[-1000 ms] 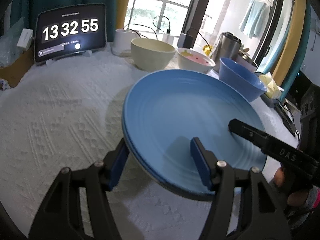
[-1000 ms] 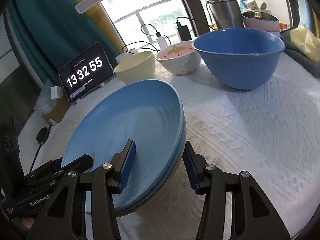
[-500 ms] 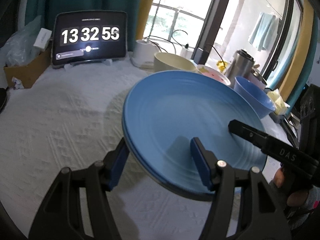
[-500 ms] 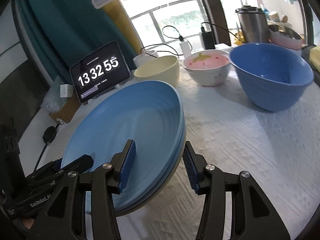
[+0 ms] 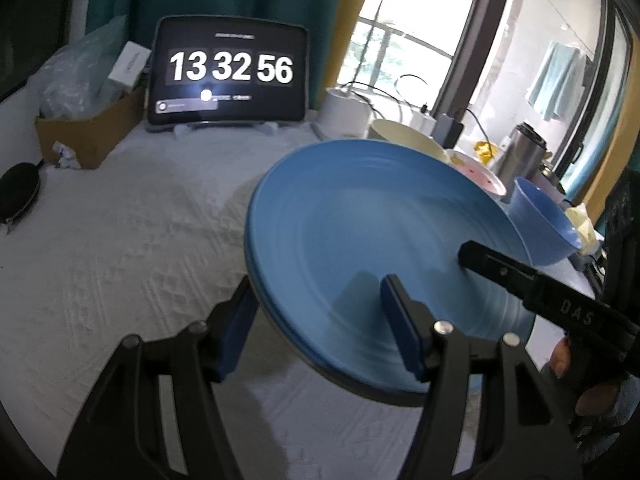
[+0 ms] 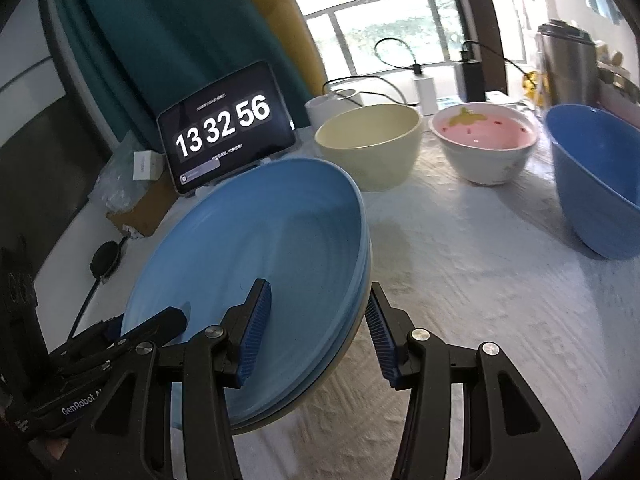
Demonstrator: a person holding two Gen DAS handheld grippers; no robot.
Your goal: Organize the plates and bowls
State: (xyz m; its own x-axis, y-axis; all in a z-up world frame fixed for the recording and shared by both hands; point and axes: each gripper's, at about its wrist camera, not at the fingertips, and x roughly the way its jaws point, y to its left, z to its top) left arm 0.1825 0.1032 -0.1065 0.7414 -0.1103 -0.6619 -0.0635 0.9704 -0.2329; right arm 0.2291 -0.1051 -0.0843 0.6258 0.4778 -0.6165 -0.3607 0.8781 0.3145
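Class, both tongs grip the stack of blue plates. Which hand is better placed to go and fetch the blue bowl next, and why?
Probably right. The right tongs hold the blue plates on the side nearest the blue bowl; the left tongs grip the far rim.

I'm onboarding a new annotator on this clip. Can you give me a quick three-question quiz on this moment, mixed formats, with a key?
1. Multiple choice: what do the left gripper and the right gripper hold between them? A) a stack of blue plates B) the cream bowl C) the tablet clock
2. True or false: the blue bowl is stacked inside the pink-lined bowl.
3. Fill in: the three bowls stand on a white ___.

Key: 1 A; 2 false, they stand side by side, apart; 3 tablecloth.
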